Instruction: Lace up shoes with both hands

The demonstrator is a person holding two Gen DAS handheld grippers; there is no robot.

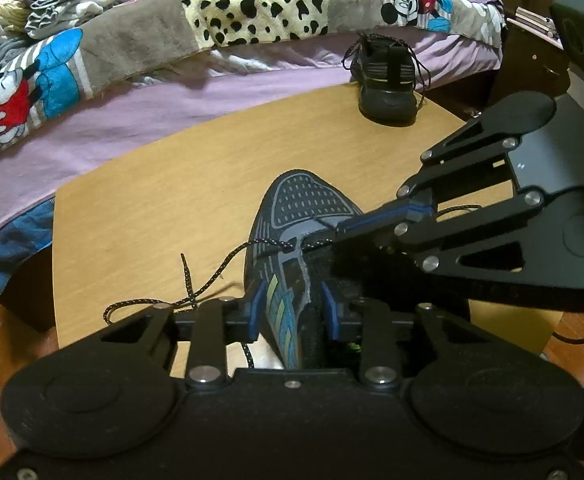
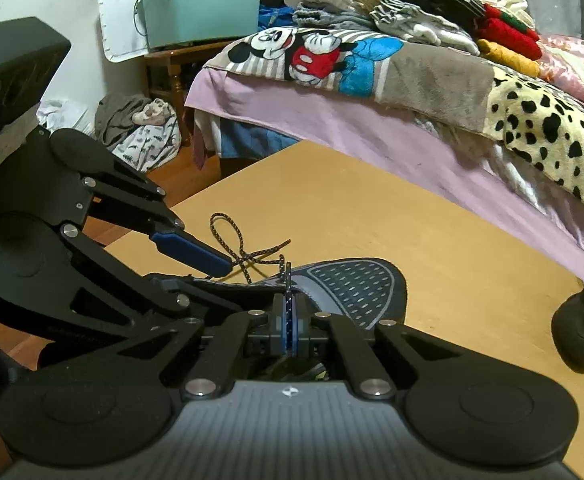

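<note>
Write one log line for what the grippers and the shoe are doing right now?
step: lacing | left gripper: around shoe side | right gripper: shut on lace | second shoe: apart, far table edge

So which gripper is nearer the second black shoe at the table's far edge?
Right. The right gripper, pinching the speckled lace, is on that black shoe's side; the left gripper straddles the near shoe's side, farther away.

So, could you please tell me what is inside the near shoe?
The left gripper straddles the near shoe's side wall, one finger inside the opening. Beyond that only dark lining and a green patch show. The gripper bodies cover the rest, so the insole cannot be seen.
</note>
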